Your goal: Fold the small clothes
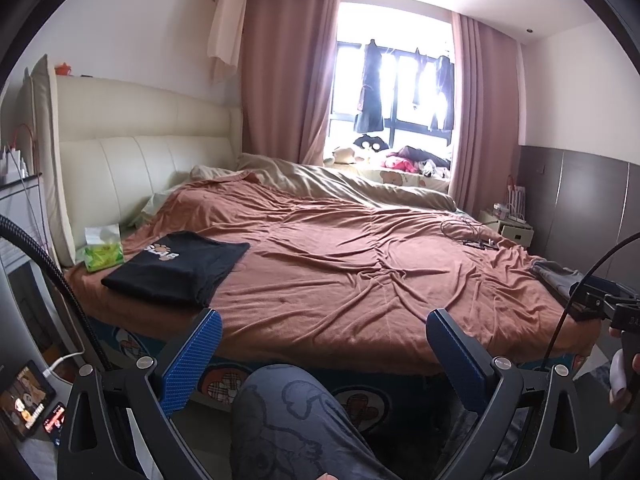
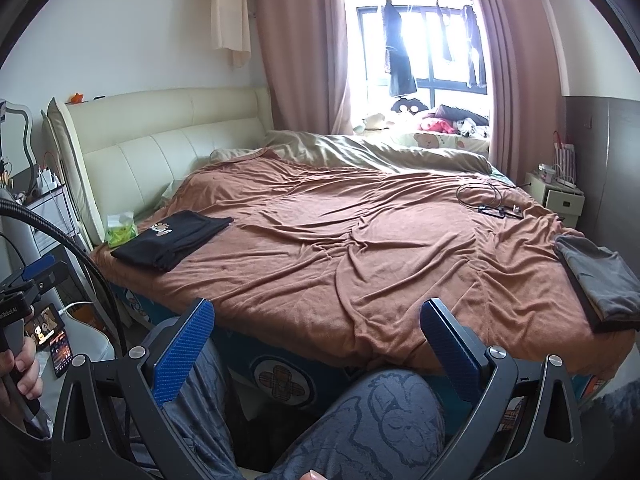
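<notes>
Black fabric, a folded shirt (image 1: 176,270) with a paw-print logo, is seen lying flat on the near-left corner of the rust-brown bedspread (image 1: 360,264), just beside a green tissue pack (image 1: 103,249) near the cream headboard (image 1: 144,160). A second folded garment, grey (image 2: 600,280), is shown at the bed's right edge, well apart from the first. A coiled black cable (image 2: 486,200) is visible farther back on the spread. The left gripper (image 1: 324,354) and right gripper (image 2: 318,344) are both held released, blue-padded fingers spread wide and grasping nothing, in front of the bed's near edge. A knee in patterned grey trousers (image 1: 288,420) is framed between the fingers.
</notes>
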`<state>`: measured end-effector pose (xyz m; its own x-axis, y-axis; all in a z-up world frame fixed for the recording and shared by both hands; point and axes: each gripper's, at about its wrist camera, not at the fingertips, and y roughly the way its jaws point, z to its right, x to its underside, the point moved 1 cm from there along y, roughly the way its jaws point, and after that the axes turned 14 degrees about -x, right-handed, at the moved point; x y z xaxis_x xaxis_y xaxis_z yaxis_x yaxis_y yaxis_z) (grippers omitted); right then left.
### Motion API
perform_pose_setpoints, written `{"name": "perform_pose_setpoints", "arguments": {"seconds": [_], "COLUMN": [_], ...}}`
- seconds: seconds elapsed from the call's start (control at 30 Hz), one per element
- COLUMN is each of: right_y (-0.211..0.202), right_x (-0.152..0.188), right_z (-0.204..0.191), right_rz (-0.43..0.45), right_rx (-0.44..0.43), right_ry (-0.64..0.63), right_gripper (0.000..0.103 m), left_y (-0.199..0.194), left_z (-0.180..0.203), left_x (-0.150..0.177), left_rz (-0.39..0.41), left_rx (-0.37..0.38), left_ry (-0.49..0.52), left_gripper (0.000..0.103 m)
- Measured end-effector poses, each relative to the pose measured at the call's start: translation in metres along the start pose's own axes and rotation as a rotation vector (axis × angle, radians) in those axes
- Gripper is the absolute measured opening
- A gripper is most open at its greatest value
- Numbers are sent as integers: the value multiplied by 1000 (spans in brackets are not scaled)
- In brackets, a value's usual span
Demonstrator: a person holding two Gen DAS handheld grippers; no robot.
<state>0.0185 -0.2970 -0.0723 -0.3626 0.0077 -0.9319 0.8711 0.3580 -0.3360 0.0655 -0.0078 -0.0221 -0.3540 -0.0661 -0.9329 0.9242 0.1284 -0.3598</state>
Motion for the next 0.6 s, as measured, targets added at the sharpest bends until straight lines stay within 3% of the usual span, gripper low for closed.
{"name": "perform_pose_setpoints", "arguments": {"seconds": [0.6], "right_y": [-2], "right_x": [1], "right_z": [2], "right_rz": [9], "right_rx": [2], "right_ry": [-14], "right_gripper": [103], "left_y": [-3], "left_z": [-1], "left_x": [2], "left_rz": [1], "left_rx": [3], "left_ry": [1], "left_gripper": [103]}}
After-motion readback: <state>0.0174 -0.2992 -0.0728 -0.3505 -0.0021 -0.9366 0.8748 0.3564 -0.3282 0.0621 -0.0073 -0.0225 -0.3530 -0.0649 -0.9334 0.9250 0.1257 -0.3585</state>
